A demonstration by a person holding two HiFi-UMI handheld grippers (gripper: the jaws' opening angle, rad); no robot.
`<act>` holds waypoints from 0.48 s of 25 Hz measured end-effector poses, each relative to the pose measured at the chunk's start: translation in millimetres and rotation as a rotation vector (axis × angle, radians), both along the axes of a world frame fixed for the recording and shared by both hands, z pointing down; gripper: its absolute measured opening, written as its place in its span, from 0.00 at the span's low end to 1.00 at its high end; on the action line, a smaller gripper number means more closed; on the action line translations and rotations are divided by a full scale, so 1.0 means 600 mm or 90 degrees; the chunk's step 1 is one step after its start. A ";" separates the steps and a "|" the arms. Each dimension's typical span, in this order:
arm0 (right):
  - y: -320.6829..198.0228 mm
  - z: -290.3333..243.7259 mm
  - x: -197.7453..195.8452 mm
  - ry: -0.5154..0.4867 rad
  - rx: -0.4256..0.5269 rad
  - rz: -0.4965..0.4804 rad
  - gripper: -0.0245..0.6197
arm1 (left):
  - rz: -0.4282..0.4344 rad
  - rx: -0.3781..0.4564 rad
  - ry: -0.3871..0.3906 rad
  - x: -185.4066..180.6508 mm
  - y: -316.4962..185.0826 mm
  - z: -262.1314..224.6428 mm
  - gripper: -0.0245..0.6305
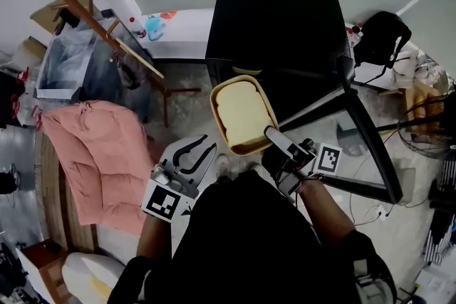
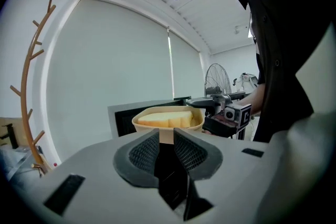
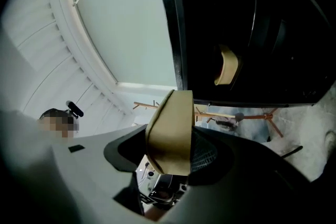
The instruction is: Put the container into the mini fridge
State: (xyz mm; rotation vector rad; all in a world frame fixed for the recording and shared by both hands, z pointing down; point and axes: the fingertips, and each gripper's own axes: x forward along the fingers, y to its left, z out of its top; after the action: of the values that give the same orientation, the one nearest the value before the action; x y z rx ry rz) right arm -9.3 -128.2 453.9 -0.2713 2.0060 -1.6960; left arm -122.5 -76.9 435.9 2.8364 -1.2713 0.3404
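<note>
A tan container (image 1: 242, 114) with a pale yellow block inside hangs in front of the black mini fridge (image 1: 285, 18). The fridge's glass door (image 1: 360, 132) stands swung open to the right. My right gripper (image 1: 274, 135) is shut on the container's near rim. In the right gripper view that tan rim (image 3: 169, 123) fills the space between the jaws of the right gripper (image 3: 173, 139), with the dark fridge (image 3: 252, 34) above it. My left gripper (image 1: 198, 153) sits lower left of the container, apart from it. Its jaws stand open by a narrow gap with nothing between them, and the container (image 2: 168, 119) shows beyond the left gripper (image 2: 166, 136).
A pink quilt (image 1: 100, 153) lies at the left. A wooden coat rack (image 1: 85, 11) leans over a clear bin (image 1: 68, 60). A black bag (image 1: 381, 35) and cables lie to the right of the fridge. A fan (image 2: 216, 80) stands behind.
</note>
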 end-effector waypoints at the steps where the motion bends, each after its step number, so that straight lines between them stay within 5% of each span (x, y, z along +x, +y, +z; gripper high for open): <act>1: -0.002 0.010 0.012 0.002 -0.010 0.018 0.40 | 0.011 0.001 -0.007 0.007 -0.001 0.005 0.19; 12: -0.033 0.105 0.126 0.047 -0.053 0.193 0.40 | 0.115 -0.002 -0.041 0.089 -0.024 0.039 0.19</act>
State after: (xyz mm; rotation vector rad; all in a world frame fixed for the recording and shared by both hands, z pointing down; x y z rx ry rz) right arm 66.4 -147.9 516.8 -0.6399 1.8376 -1.5958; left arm -69.3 -91.2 459.3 2.9676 -1.0253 0.4408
